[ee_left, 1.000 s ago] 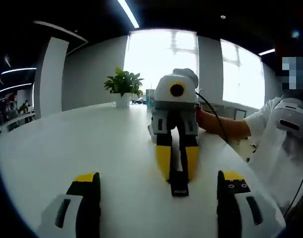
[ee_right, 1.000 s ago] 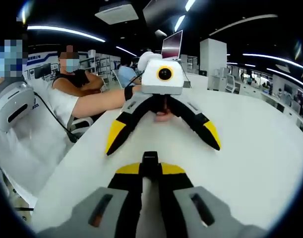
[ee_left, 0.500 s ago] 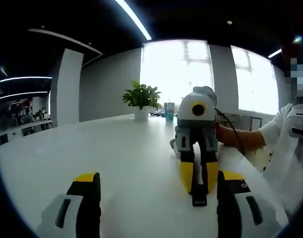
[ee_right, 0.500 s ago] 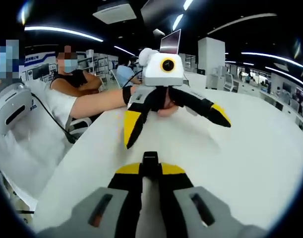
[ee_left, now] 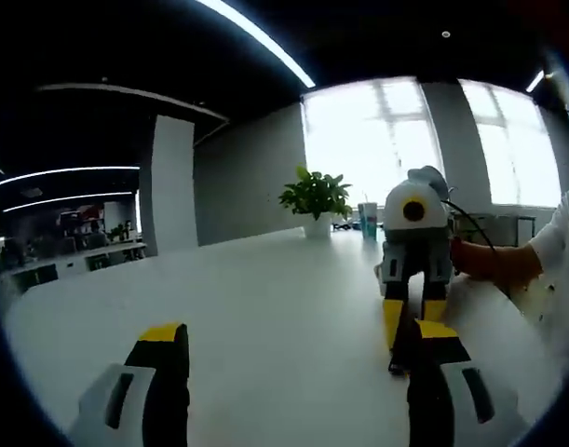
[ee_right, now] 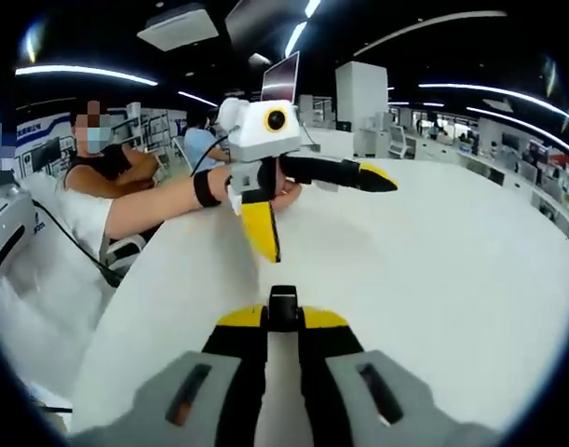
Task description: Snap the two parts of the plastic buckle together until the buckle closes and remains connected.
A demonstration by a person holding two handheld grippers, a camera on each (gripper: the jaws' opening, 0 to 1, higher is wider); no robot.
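A black buckle part (ee_right: 282, 300) sits at 6 o'clock in the right gripper view, pinched between the tips of the right gripper (ee_right: 282, 318), just above the white table (ee_right: 433, 279). Beyond it, at 12 o'clock, the left gripper (ee_right: 319, 207) is spread wide and holds nothing. A second ago it faced the buckle squarely; now it is rolled sideways and farther off. In the left gripper view, the left gripper's (ee_left: 298, 340) spread jaws frame bare table, and the right gripper (ee_left: 412, 318) has slid from centre to 3 o'clock. A plant (ee_left: 316, 197) stands at 1 o'clock.
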